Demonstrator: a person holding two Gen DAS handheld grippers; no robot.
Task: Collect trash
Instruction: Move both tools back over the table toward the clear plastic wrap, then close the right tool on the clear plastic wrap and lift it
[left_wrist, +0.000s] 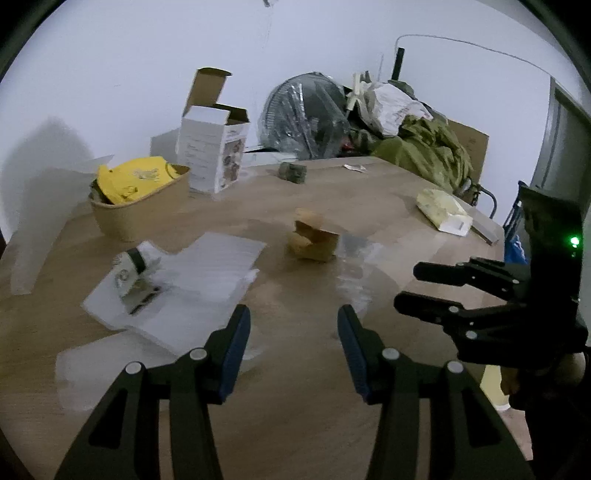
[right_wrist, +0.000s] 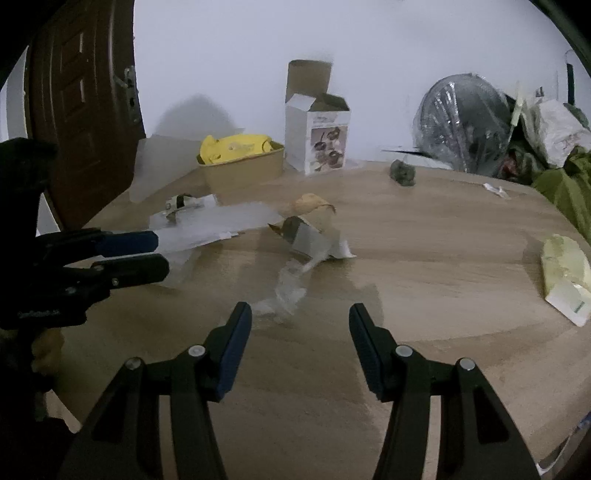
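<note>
**Both tools empty above the littered surface**

I have my left tool (left_wrist: 293, 325) hanging over the wooden surface (left_wrist: 388, 192) with its fingers spread and nothing between them. My right tool (right_wrist: 301, 321) is the same: parted, released, holding nothing, with bare wood showing in the gap.

The trash lies ahead of both tools. Just beyond my left tool, a sheet of white foam wrap (left_wrist: 207, 273) lies flat on the surface, with a small torn packet (left_wrist: 135, 273) resting on its left part. In the middle of the surface sits a crumpled brown cardboard scrap (left_wrist: 314, 240), and beside it, toward my right tool, a strip of clear plastic film (right_wrist: 291, 280) trails across the wood. Further right, near the edge, lies a pale yellow tissue pack (left_wrist: 443, 210). A small dark green wad (left_wrist: 292, 172) and a white paper scrap (left_wrist: 354, 167) sit far back, well apart from the rest.

At the far left stands a tan basket (left_wrist: 140, 210) with something yellow (left_wrist: 136, 181) inside, and just beside it an open white carton (left_wrist: 214, 155). Behind the surface I see a fan wrapped in plastic (left_wrist: 303, 118) and a heap of olive cloth (left_wrist: 424, 147).
</note>
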